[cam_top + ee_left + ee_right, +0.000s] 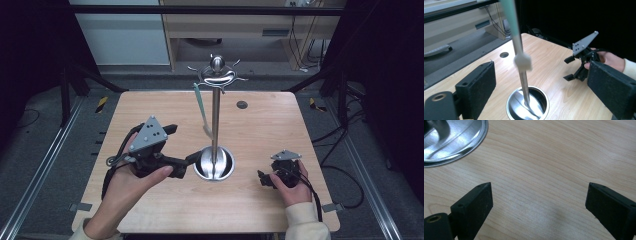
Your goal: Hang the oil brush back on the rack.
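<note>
Step in hand, as judged: utensil hung on stand, grip released. Left gripper (pixel 192 159) seen wide open at stand base, nothing pressed between pads; pole (pixel 524 82) and hanging utensil framed between jaws, untouched. Green-handled utensil (pixel 200 106) hung from hook ring (pixel 216 76) at pole top, white tip (pixel 523 62) beside pole, above round steel base (pixel 214 164). Right gripper (pixel 265 179) rested on table (pixel 260 125), jaws wide apart, empty. Next move, as judged: left gripper to be drawn back clear of pole without utensil being knocked.
</note>
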`<state>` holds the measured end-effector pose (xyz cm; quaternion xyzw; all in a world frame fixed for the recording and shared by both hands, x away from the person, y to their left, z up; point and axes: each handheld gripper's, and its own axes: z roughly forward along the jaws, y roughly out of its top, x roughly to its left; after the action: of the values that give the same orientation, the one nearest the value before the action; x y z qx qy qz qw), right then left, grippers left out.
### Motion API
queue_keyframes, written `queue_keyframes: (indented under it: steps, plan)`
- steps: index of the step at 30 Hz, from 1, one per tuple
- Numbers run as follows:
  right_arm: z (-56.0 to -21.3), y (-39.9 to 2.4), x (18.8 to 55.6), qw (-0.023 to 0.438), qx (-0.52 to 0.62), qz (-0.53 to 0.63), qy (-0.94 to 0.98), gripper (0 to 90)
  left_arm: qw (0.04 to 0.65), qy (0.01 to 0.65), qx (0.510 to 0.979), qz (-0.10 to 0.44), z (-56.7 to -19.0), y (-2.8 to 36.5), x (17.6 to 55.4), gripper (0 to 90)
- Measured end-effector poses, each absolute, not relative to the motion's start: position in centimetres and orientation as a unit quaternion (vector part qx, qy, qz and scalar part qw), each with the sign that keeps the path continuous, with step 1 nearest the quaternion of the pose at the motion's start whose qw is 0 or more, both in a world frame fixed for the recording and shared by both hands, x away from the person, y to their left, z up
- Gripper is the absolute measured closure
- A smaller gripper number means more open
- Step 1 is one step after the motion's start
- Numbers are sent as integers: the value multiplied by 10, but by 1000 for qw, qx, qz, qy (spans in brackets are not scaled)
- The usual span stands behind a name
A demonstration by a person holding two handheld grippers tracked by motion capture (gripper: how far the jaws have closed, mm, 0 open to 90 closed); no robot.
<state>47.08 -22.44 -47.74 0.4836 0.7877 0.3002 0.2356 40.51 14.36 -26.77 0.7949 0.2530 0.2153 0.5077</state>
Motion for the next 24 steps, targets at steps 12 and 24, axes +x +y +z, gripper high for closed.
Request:
queue_keyframes:
  steps: [12,24]
  plan:
    - [-478,-224,471,234,484,298,789,81,479,247,815,215,-287,137,390,54]
    - [-479,-224,471,234,485,297,788,81,454,257,825,216,-318,150,388,54]
